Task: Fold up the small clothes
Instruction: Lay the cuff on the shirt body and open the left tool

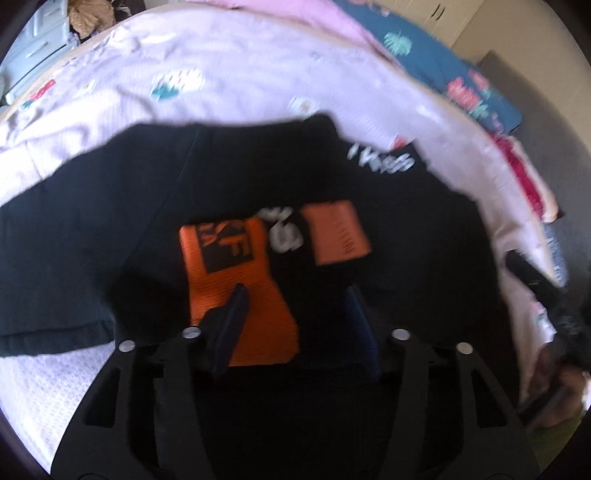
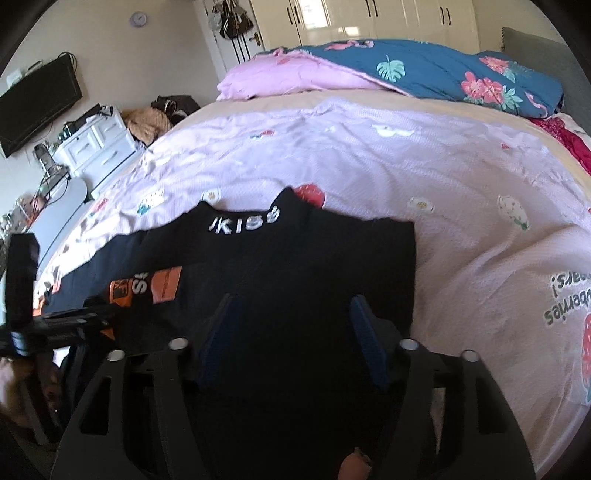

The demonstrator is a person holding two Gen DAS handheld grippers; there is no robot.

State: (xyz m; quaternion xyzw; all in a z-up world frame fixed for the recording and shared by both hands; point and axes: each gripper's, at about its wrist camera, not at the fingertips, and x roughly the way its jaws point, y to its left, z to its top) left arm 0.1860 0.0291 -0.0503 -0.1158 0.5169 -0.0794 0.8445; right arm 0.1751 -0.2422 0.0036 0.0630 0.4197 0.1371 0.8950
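A black T-shirt [image 1: 110, 221] with orange patches [image 1: 236, 258] and white "KISS" lettering [image 2: 243, 223] lies spread on the pink bed cover [image 2: 369, 162]. My left gripper [image 1: 297, 290] hovers low over the printed chest area. Its jaws stand open; one finger [image 1: 232, 317] overlaps the larger orange patch, and I see no cloth pinched. The left wrist view is blurred. My right gripper [image 2: 291, 300] is open over the plain black part of the shirt [image 2: 332, 258], near its right edge. The left gripper's body [image 2: 66, 321] shows at the left of the right wrist view.
A folded pink and blue floral quilt [image 2: 424, 70] lies at the far side of the bed. Red cloth [image 2: 569, 140] sits at the right edge. White drawers [image 2: 99, 147], a wall screen [image 2: 40, 99] and wardrobes [image 2: 369, 18] stand beyond the bed.
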